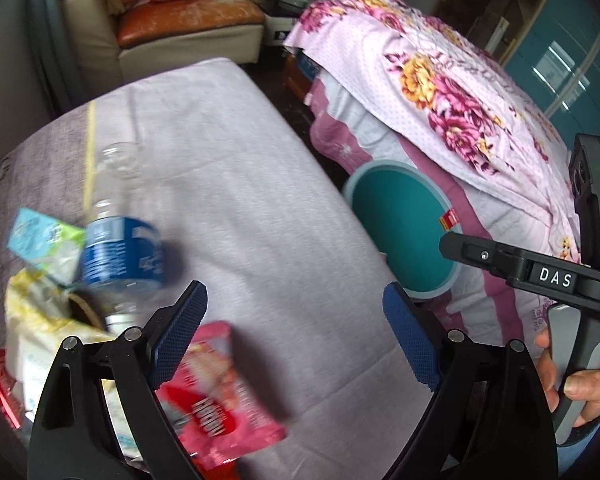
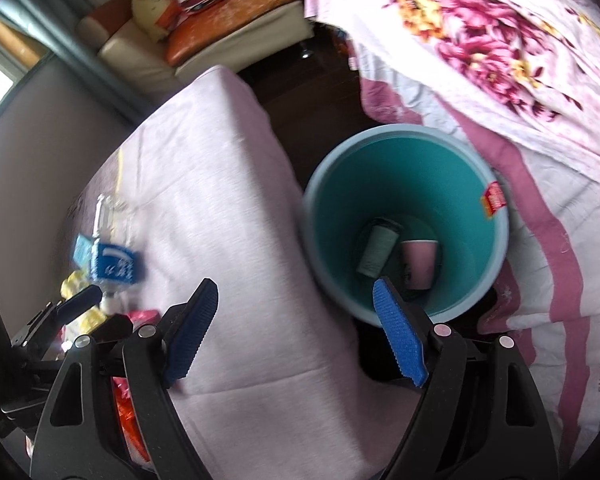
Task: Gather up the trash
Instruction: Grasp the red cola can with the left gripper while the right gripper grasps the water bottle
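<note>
Both hand-held grippers spread, empty; bin rim beside table edge.

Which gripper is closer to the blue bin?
Right. The right gripper hangs by the bin's near rim; the left gripper is over the table, by the snack bag.

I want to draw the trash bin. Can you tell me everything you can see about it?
The trash bin is round, looks like smooth plastic, teal inside with a paler blue rim. It stands upright on the dark floor, between the pink-covered table and the flowery bed cover. A small red sticker sits near its rim. At the bottom lie a grey-green roll and a pink paper cup. Neither gripper touches it.
</note>
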Demonstrator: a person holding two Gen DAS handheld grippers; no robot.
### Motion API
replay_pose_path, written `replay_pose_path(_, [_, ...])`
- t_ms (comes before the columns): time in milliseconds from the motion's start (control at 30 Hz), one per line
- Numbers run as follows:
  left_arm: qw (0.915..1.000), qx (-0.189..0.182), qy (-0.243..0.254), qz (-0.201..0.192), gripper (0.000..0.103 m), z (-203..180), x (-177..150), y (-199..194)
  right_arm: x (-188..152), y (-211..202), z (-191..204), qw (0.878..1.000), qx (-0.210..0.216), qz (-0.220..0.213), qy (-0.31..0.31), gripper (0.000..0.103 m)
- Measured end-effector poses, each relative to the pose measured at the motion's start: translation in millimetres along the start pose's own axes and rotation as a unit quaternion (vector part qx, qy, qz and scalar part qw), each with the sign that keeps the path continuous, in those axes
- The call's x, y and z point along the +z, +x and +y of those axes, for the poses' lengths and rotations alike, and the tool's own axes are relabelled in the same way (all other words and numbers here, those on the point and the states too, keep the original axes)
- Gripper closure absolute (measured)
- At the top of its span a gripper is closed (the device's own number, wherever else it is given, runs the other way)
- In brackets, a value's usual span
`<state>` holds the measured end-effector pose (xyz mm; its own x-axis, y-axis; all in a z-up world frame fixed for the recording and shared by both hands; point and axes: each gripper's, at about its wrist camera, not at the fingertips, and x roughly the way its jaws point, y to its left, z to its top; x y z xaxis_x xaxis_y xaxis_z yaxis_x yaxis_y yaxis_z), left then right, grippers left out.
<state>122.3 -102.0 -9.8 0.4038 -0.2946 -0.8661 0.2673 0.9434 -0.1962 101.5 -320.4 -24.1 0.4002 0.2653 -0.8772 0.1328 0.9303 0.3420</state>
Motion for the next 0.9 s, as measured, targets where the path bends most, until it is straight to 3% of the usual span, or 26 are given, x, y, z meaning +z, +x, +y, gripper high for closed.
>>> replay_pose_path(533, [0.9953,0.041,-0.076,-0.045,0.013,98.2,-40.0,-64.0,-28.3,8.6,118.5,0.995,0.019,0.046,-0.090,0.024])
replay_pose_path(900, [0.9846,0.078,-0.144,-0.062,0.013,182.8,-76.0,-96.8,-43.9,20.9,182.4,0.987,0.012,0.065,-0.147,0.024])
